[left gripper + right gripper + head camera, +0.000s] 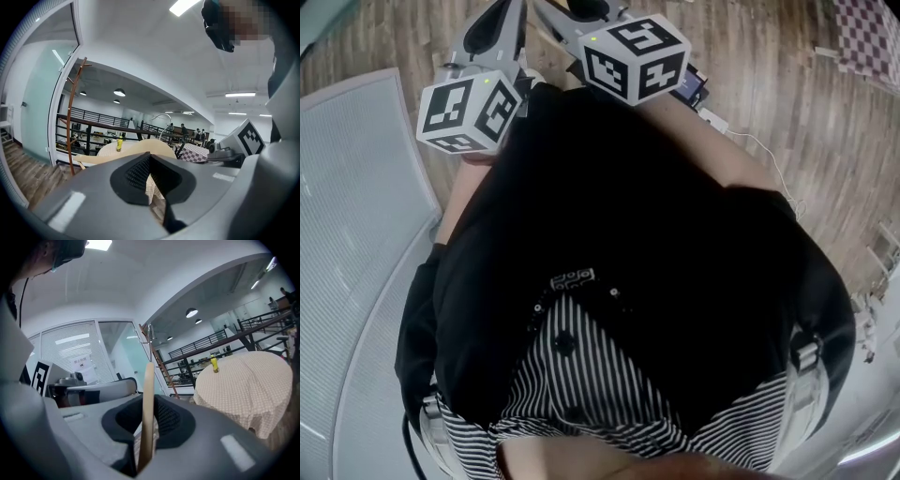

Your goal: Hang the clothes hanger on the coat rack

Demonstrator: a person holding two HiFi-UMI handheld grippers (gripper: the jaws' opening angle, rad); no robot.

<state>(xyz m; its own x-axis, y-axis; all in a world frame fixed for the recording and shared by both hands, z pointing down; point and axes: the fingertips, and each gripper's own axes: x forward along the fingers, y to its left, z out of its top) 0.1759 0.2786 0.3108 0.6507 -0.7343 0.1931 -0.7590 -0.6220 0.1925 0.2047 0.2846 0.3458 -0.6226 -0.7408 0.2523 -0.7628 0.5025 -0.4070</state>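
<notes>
My right gripper [146, 427] is shut on a pale wooden clothes hanger [147, 399], which I see edge-on rising between its pads, its metal hook [151, 331] on top. In the left gripper view the same hanger [136, 151] shows broadside just beyond my left gripper [152, 180], whose jaws stand a narrow gap apart with nothing between them. The brown wooden coat rack [70, 122] stands ahead by the glass wall; in the right gripper view the coat rack [158, 359] is behind the hanger. In the head view both marker cubes [469, 112] are held in front of the person's black top.
A round table [248, 385] with a checked cloth and a yellow bottle [214, 364] stands right of the rack. A black railing [93, 123] runs behind it. A glass partition [42, 103] is at the left. The floor [787, 103] is wooden planks.
</notes>
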